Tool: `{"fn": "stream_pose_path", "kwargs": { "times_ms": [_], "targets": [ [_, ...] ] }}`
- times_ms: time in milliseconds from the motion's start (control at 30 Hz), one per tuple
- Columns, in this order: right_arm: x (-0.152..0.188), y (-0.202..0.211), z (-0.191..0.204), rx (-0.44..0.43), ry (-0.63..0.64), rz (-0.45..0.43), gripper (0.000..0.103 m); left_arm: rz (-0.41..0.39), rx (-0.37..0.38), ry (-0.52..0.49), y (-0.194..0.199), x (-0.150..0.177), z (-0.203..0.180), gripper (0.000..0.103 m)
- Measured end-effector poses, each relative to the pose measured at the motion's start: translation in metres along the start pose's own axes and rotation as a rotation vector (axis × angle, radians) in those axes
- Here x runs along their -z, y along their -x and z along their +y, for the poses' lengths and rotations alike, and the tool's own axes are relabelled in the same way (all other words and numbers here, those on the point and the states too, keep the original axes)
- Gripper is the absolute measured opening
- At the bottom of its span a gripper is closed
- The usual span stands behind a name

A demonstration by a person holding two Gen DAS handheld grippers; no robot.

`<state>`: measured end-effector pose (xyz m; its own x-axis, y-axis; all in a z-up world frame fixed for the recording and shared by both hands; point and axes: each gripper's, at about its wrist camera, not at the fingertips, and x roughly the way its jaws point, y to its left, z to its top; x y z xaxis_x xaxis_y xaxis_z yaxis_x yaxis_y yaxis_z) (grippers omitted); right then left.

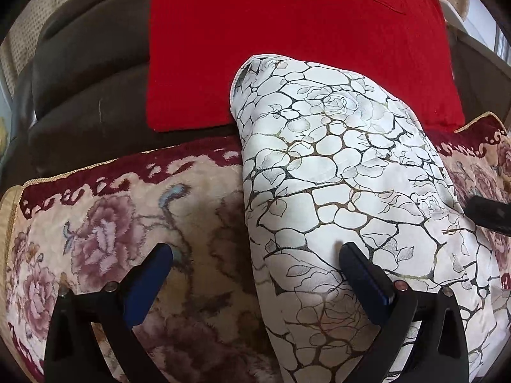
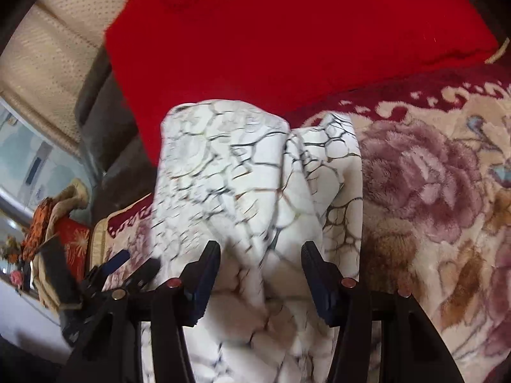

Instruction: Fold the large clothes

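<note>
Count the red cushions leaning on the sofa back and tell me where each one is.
1 for certain: the red cushion stands against the sofa back, directly behind the white patterned garment. A red scrap at the right wrist view's top left may be another, mostly hidden.

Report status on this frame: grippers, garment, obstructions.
Left gripper open, straddling the garment's edge. Right gripper open over the bunched white patterned garment. Garment lies on floral cover, far end against red cushion.

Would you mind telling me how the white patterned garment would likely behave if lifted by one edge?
The white patterned garment is probably floppy: it drapes in soft folds over the floral cover. It looks thin, so likely light. Its smooth sheen hints it may slip.
</note>
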<state>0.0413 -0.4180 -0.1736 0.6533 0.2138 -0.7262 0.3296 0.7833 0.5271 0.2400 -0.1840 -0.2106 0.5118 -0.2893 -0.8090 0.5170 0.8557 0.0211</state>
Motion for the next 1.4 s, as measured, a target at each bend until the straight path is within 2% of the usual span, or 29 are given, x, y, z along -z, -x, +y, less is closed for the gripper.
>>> {"fn": "stream_pose_path", "kwargs": {
  "times_ms": [233,400,500,1167,1400],
  "targets": [
    [0.033,0.037,0.02,-0.048,0.097,-0.001,0.057,-0.011,-0.008,-0.008,0.003,0.003,-0.002,0.103],
    [0.056,0.025,0.021,-0.022,0.11,0.041,0.056,-0.018,-0.011,-0.008,0.006,0.004,-0.002,0.103],
    [0.063,0.014,0.007,-0.02,0.068,0.073,0.057,-0.025,-0.016,-0.02,0.007,0.005,-0.003,0.103],
    [0.063,0.008,0.002,-0.055,0.056,0.069,0.06,-0.098,-0.088,-0.098,0.025,0.007,-0.017,0.103],
    [0.064,0.007,0.0,-0.066,0.046,0.069,0.06,-0.128,-0.083,-0.093,0.033,0.007,-0.016,0.103]
  ]
}}
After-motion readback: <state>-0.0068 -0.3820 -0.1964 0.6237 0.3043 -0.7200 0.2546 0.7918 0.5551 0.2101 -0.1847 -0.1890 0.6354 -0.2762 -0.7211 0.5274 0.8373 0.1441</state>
